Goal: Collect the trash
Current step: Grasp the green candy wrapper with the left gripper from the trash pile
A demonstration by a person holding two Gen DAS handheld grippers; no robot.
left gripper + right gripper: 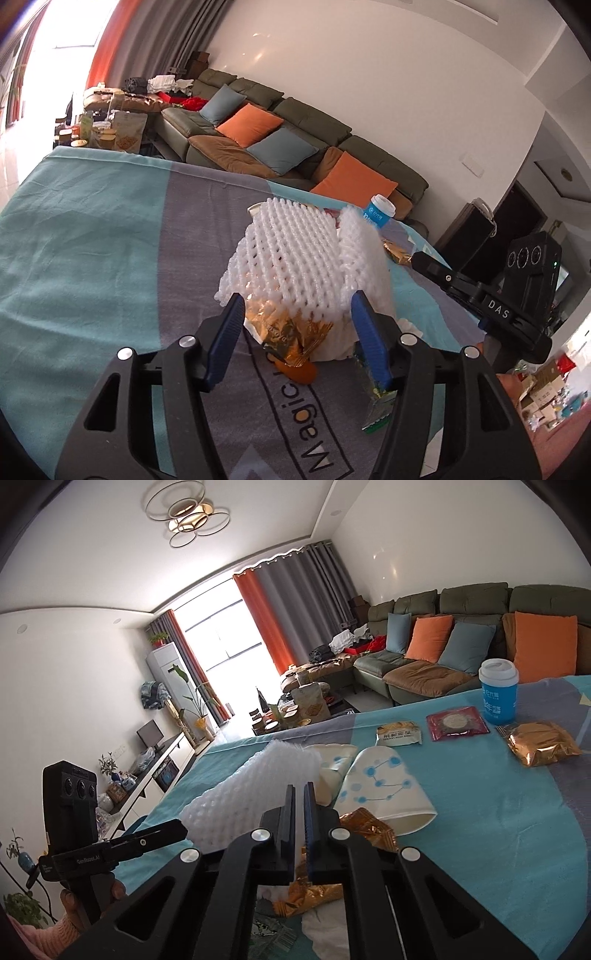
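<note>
A pile of trash lies on the cloth-covered table [92, 229]: a white foam fruit net [291, 254] on top of a gold foil wrapper [291, 336], a crumpled white tissue [338, 343], an orange peel [299, 371] and a green wrapper [376, 406]. My left gripper [297, 306] is open, its jaws at either side of the net's near edge. In the right wrist view the foam net [251, 790] lies left of my right gripper [299, 794], which is shut and empty above the gold wrapper [369, 830]. Two tipped paper cups [384, 790] lie beyond.
Farther along the table lie a blue cup with a white lid [498, 694], a dark red packet [456, 722], a beige snack packet [399, 733] and a gold packet [541, 742]. A sofa with cushions [443, 646] stands behind the table. The right gripper [480, 291] shows at the left wrist view's right edge.
</note>
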